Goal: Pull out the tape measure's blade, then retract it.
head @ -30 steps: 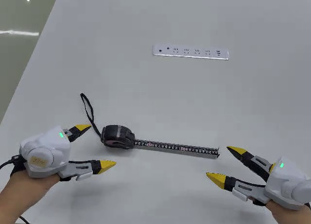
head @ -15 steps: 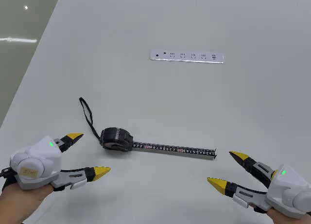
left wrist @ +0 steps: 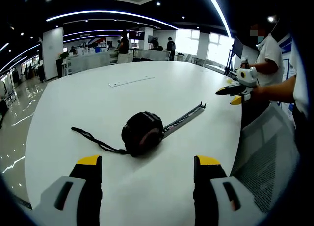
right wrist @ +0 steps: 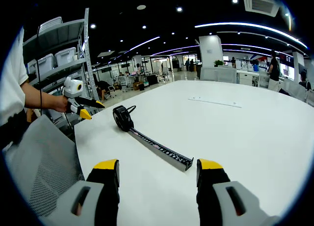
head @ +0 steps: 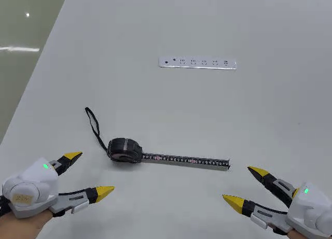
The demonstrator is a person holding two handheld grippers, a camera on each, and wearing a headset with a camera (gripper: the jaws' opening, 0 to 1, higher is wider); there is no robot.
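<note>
A black tape measure (head: 124, 150) lies on the white table (head: 171, 109), its blade (head: 185, 160) pulled out to the right and its black strap (head: 95, 126) trailing to the upper left. My left gripper (head: 85, 174) is open, below and left of the case, touching nothing. My right gripper (head: 245, 186) is open too, below and right of the blade's end hook. The left gripper view has the case (left wrist: 142, 133) ahead of the open gripper (left wrist: 147, 162), with the right gripper (left wrist: 234, 91) far off. In the right gripper view the blade tip (right wrist: 185, 163) lies just ahead of the open gripper (right wrist: 156, 167).
A white power strip (head: 197, 63) lies flat further back on the table. The table's left edge (head: 36, 68) drops to a shiny floor. People and desks stand far behind the table in both gripper views.
Both grippers have drawn back toward me, away from the tape measure. The tape measure and its extended blade lie as before; the camera has shifted slightly.
</note>
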